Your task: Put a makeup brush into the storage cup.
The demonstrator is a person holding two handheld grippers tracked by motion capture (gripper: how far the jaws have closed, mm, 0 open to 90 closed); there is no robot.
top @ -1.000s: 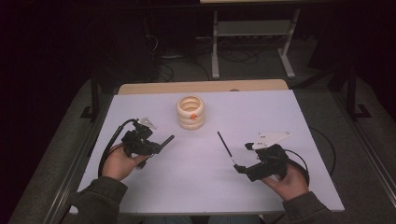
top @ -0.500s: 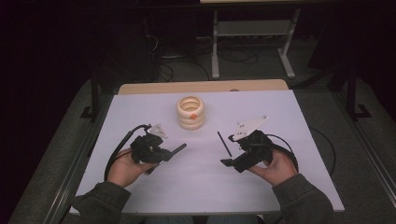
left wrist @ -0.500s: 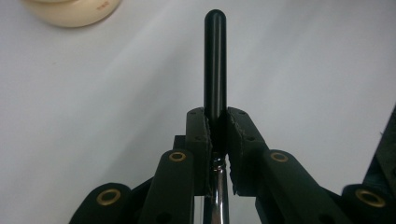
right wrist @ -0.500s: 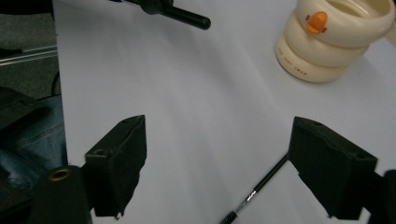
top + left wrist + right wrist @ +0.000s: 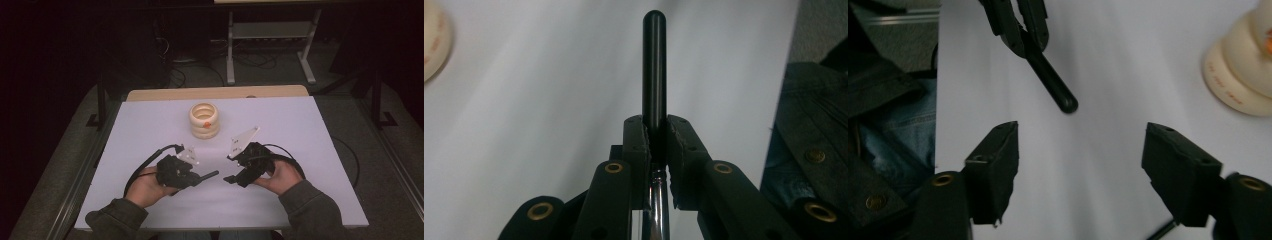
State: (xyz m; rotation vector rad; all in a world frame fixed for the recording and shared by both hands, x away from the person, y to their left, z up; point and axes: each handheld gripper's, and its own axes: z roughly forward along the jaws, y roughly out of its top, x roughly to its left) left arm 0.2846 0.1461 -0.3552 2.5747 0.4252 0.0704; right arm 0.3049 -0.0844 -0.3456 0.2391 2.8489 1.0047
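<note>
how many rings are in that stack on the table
3 cream rings, stacked one on another at the far middle of the white table, beyond both grippers. The top one has an orange spot; more could hide inside.

black two-jaw grippers (image 5: 212, 175), brass screws; trailing black cables; grey three-cornered plates; dark olive sleeves (image 5: 115, 220)

I see my right gripper (image 5: 1080, 172) with jaws apart, just been closing, nothing between, the left gripper (image 5: 1020, 22) ahead clamping a black rod (image 5: 1053, 85), cream rings (image 5: 1245, 75) at right, white table (image 5: 1128, 60).
</note>
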